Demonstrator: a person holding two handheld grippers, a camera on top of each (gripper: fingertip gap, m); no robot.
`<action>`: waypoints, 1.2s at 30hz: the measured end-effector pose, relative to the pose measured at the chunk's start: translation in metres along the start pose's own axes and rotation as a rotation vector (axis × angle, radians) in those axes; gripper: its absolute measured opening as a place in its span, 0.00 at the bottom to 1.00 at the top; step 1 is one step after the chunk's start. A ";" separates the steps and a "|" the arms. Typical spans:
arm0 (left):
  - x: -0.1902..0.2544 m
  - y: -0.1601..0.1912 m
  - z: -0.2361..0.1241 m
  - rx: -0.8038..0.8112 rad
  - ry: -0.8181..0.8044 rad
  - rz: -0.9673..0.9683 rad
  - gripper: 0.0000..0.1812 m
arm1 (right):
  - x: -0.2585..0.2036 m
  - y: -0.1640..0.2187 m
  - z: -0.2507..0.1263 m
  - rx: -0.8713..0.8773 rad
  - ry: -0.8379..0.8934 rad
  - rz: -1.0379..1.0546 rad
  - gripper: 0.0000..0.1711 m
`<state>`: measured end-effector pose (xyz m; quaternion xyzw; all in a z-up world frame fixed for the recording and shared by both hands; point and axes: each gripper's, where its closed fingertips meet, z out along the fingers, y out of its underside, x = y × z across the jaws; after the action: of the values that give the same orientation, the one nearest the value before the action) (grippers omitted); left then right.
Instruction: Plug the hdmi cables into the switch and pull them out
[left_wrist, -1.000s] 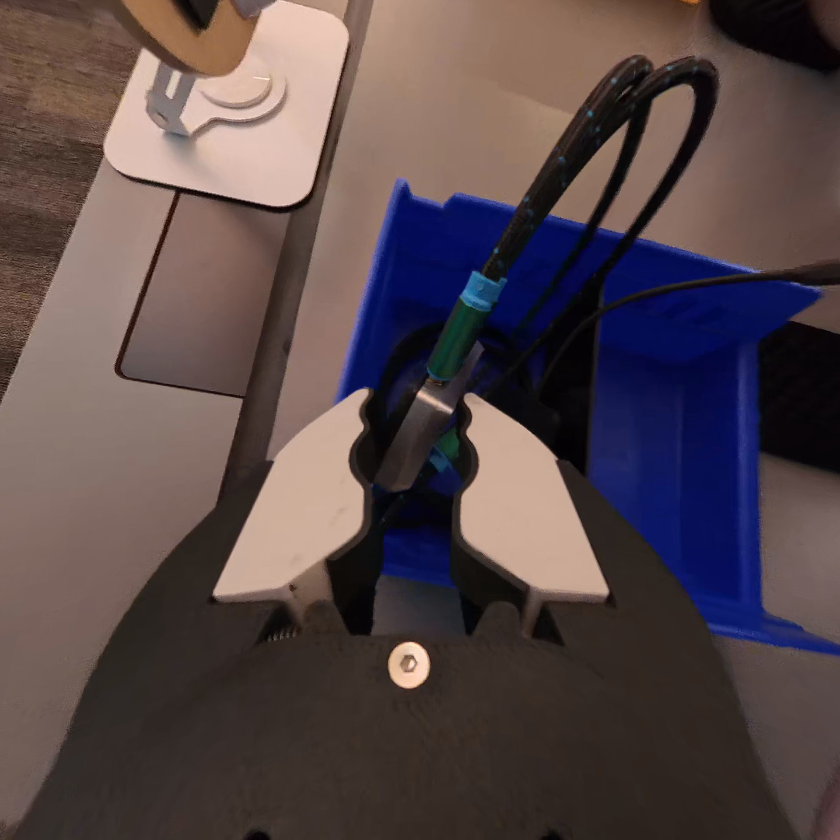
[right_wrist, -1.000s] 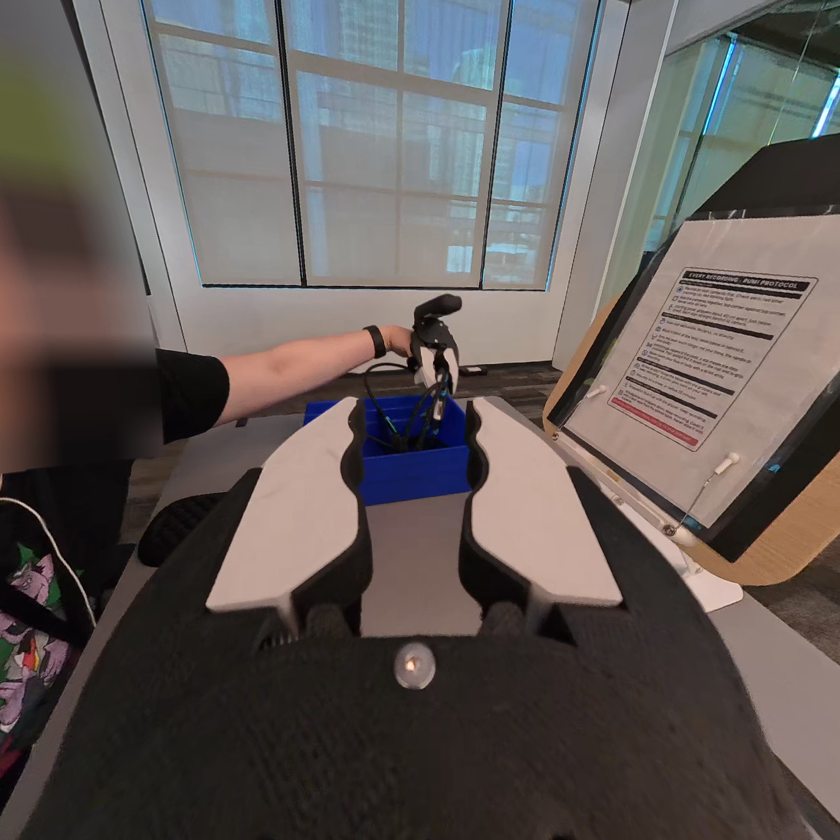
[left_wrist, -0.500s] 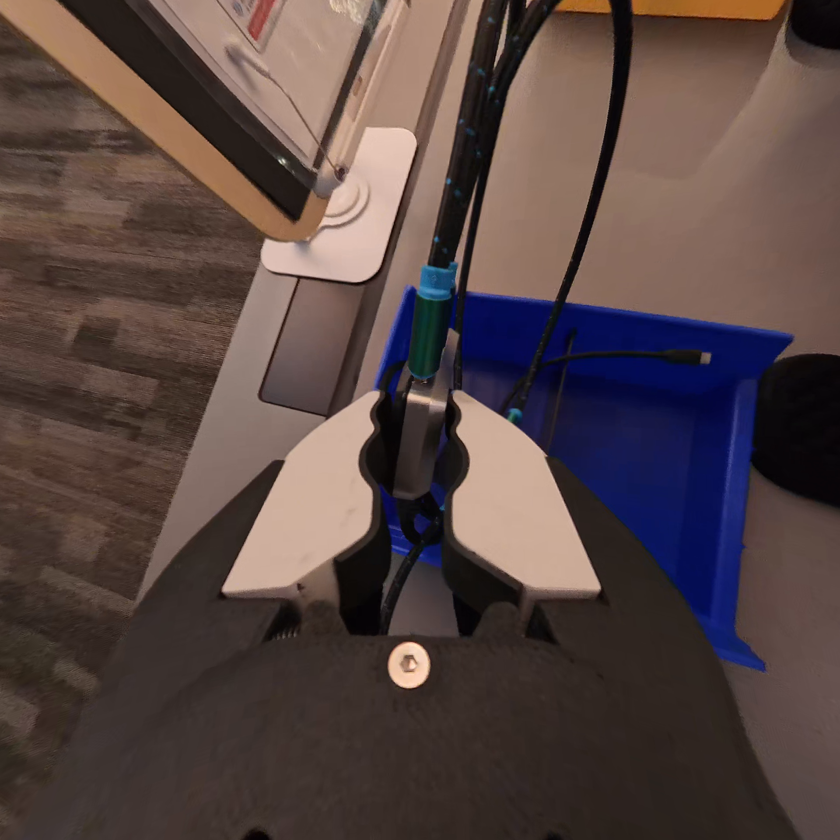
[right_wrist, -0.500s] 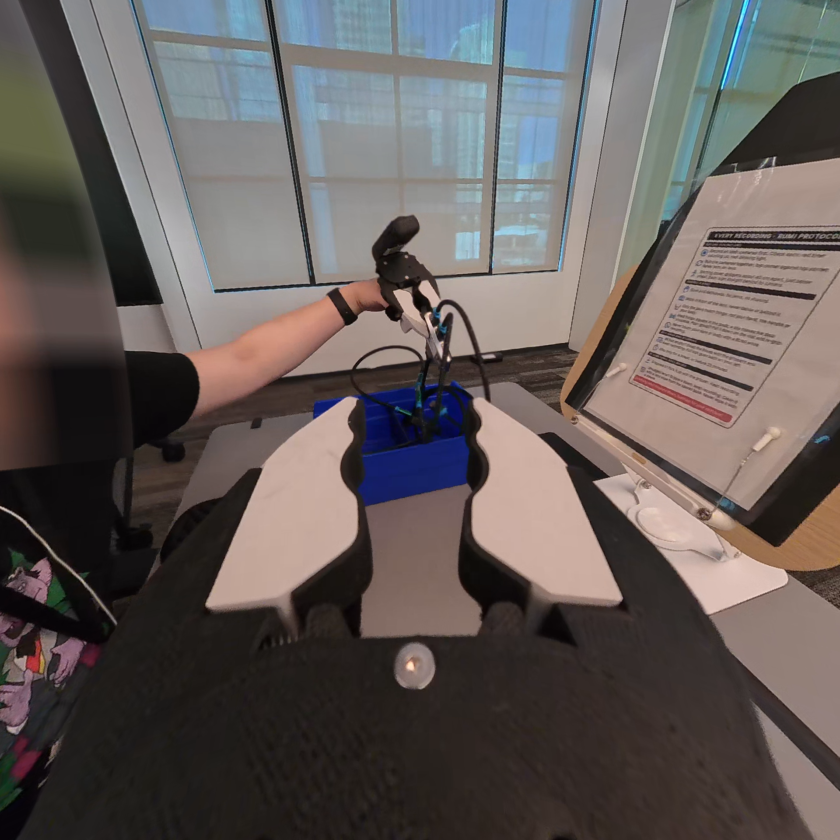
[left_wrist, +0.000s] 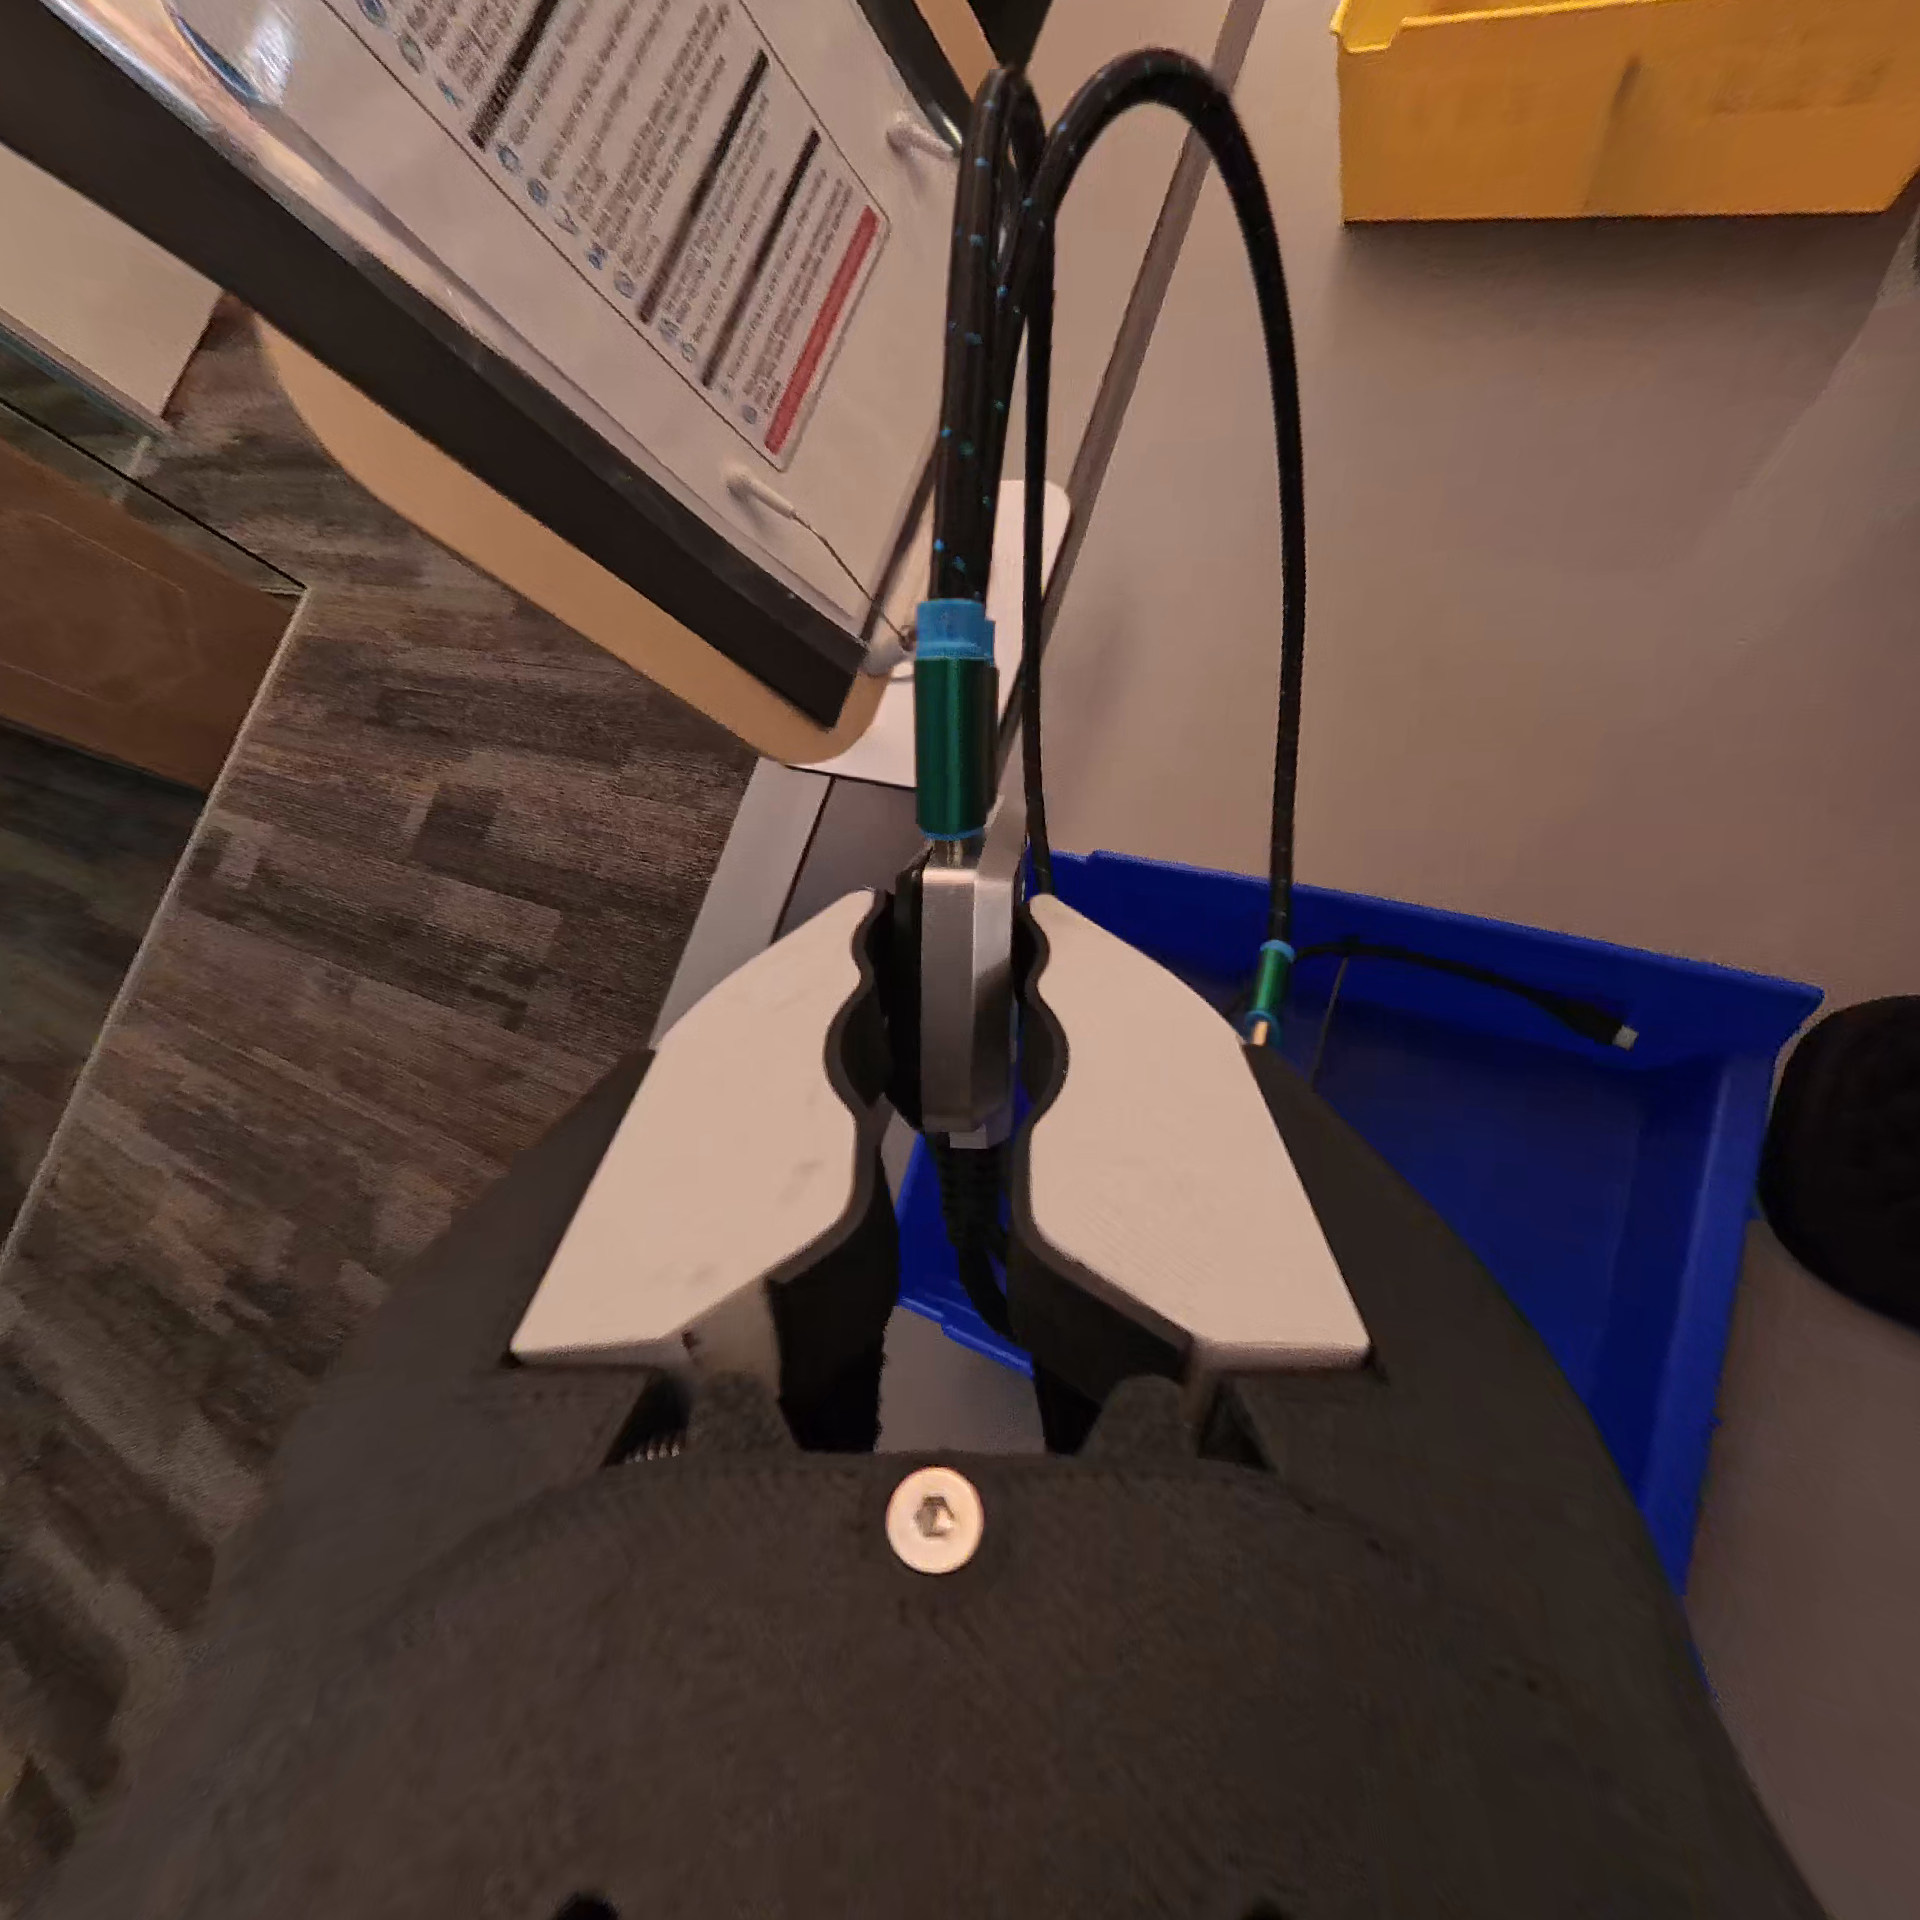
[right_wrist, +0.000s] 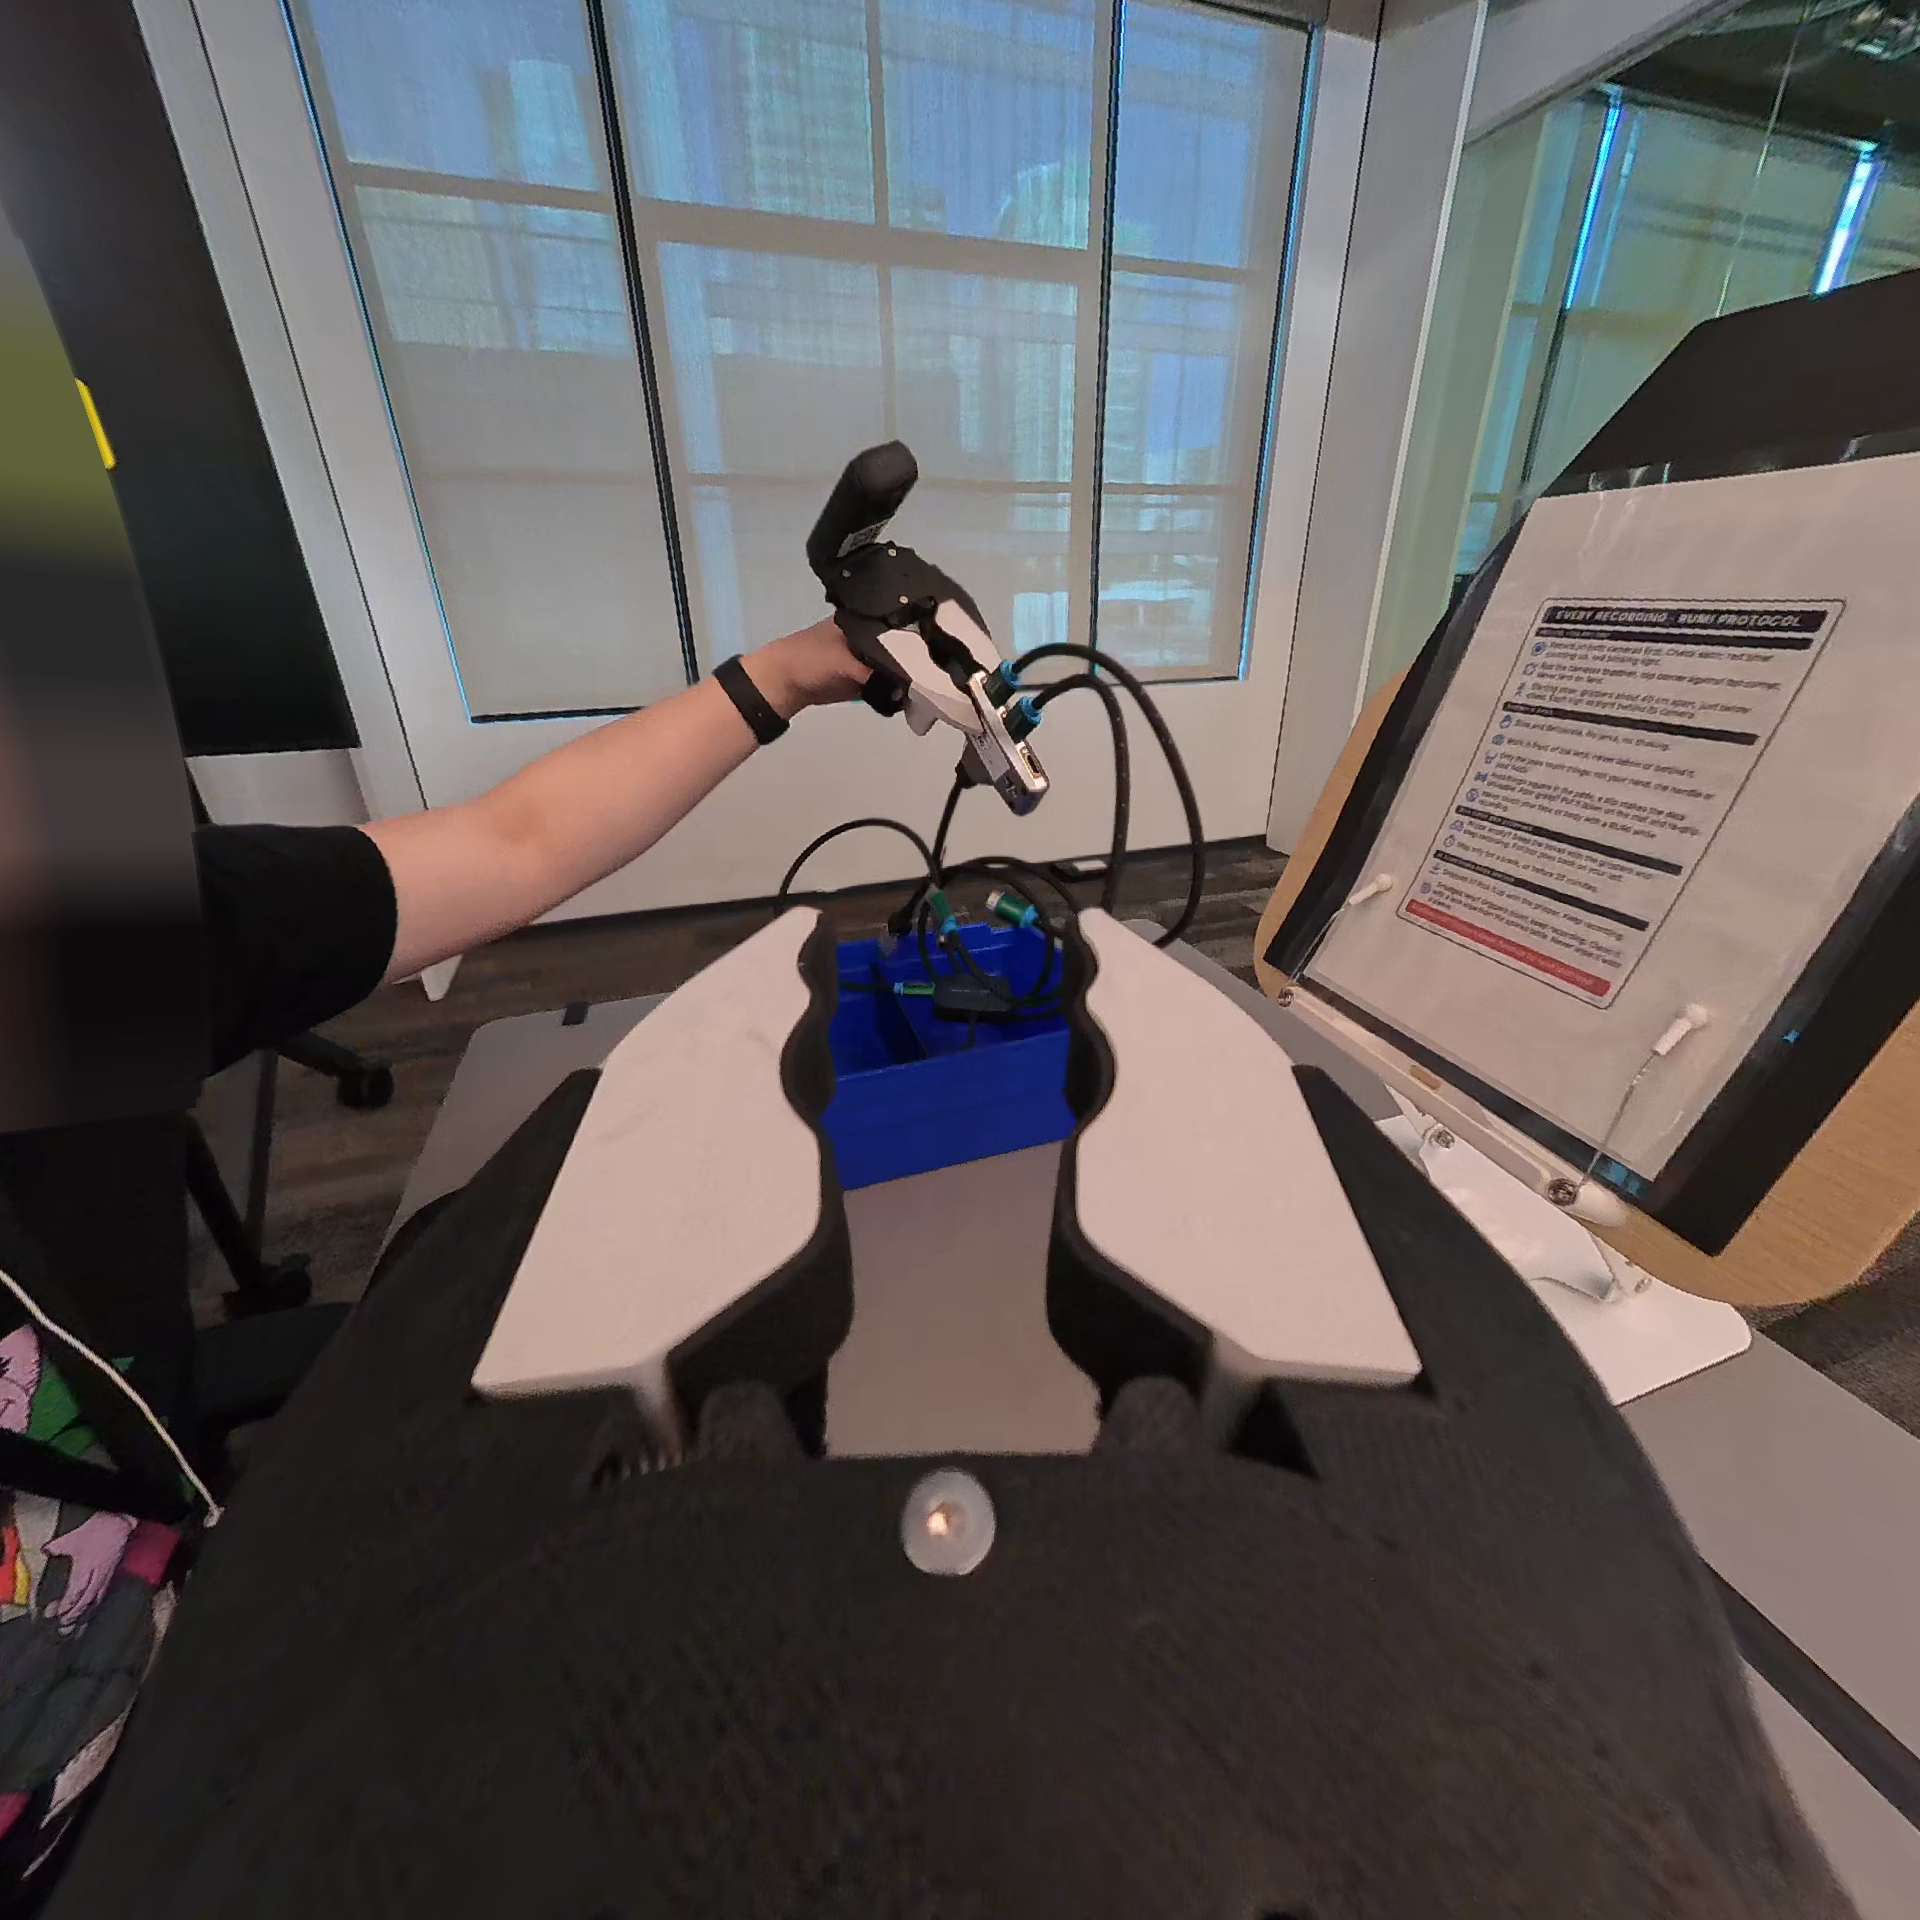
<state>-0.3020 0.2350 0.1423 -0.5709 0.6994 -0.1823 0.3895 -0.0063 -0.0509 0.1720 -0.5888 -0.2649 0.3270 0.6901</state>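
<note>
My left gripper (left_wrist: 951, 935) is shut on a small grey HDMI switch (left_wrist: 961, 997) and holds it in the air above the blue bin (left_wrist: 1538, 1143). A green HDMI plug (left_wrist: 954, 732) with a black braided cable (left_wrist: 966, 343) sits in the switch's top. A second cable loops down to a loose green plug (left_wrist: 1268, 987) over the bin. In the right wrist view the left gripper (right_wrist: 971, 696) holds the switch (right_wrist: 1003, 753) high, with two plugs in it. My right gripper (right_wrist: 940, 997) is open and empty, low over the table, short of the blue bin (right_wrist: 935, 1101).
A framed instruction sheet (right_wrist: 1600, 821) on a white stand (right_wrist: 1590, 1309) is at the right of the grey table (right_wrist: 1766, 1496). A yellow bin (left_wrist: 1621, 104) lies far off. A black round object (left_wrist: 1849, 1153) sits beside the blue bin. A person's arm (right_wrist: 540, 831) reaches in from the left. About 40 cm separates my left fingertips from my right.
My left gripper has lifted the switch and its cables up out of the blue bin and higher into the air. My right gripper has stayed open and nearly still.
</note>
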 end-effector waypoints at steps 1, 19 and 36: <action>-0.002 -0.005 -0.003 -0.002 -0.014 0.003 0.11 | 0.000 -0.001 -0.001 0.004 -0.001 0.003 0.24; -0.014 -0.115 -0.031 0.063 -0.228 0.069 0.11 | 0.007 0.000 -0.009 0.034 -0.007 0.050 0.23; 0.171 -0.231 0.084 0.463 -0.064 0.142 0.11 | -0.017 0.045 0.069 -0.126 0.083 -0.096 0.24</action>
<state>-0.0943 0.0248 0.1933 -0.4214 0.6645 -0.2916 0.5439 -0.0754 -0.0161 0.1398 -0.6308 -0.2840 0.2515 0.6769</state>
